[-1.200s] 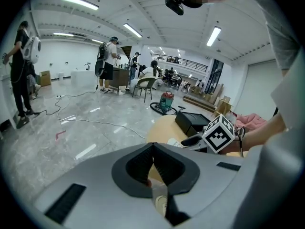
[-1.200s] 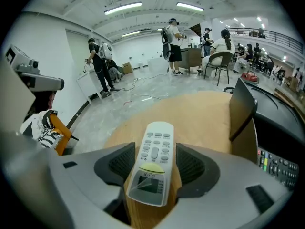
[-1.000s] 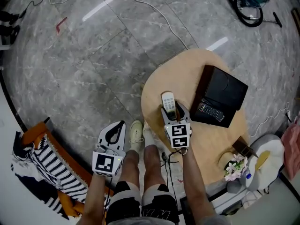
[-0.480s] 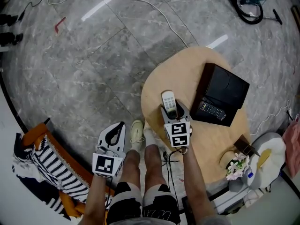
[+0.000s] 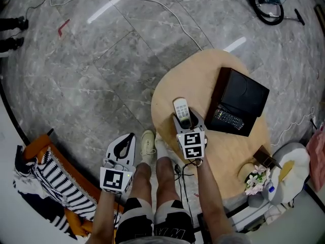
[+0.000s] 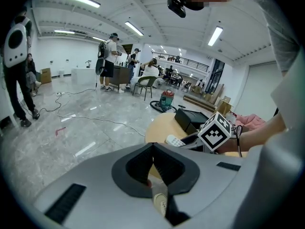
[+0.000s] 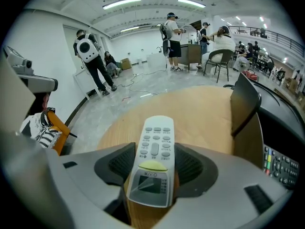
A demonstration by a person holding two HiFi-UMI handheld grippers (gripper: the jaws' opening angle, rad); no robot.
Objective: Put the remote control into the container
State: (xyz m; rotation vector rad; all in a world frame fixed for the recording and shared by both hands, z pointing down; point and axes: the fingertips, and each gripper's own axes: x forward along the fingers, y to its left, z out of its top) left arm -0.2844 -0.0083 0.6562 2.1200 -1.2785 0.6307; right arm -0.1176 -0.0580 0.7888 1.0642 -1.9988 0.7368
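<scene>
While the head view shows only the far end of the white remote [image 5: 181, 107], its near half is covered by the body of the right tongs [image 5: 183, 117]. The right gripper view fills that in: the remote lies lengthwise between the two pads, keypad up, display end nearest the camera and button end sticking out past the tips. Both pads sit against its long sides, so the tongs are clamped on it. Can't tell whether it rests on the round wooden worktop [image 5: 172, 88] or is lifted just off it; the underside is out of sight in both views.

The black box [image 5: 244, 98] stands on the same worktop to the right of the remote, apart from it, lid raised. A black remote [image 5: 228, 119] lies in the box's near part. In the right gripper view it's cut off at the frame edge, with only a few coloured keys showing. The rest of the box interior is too dark to make out.

The left tongs [image 5: 123, 142] hang off the worktop's left side, over the grey floor [image 5: 91, 60] and beside a pale shoe [image 5: 147, 145]. The left gripper view shows the tips meeting, with nothing between the pads. That view catches the white remote only as a small sliver, partly behind the other tongs.
</scene>
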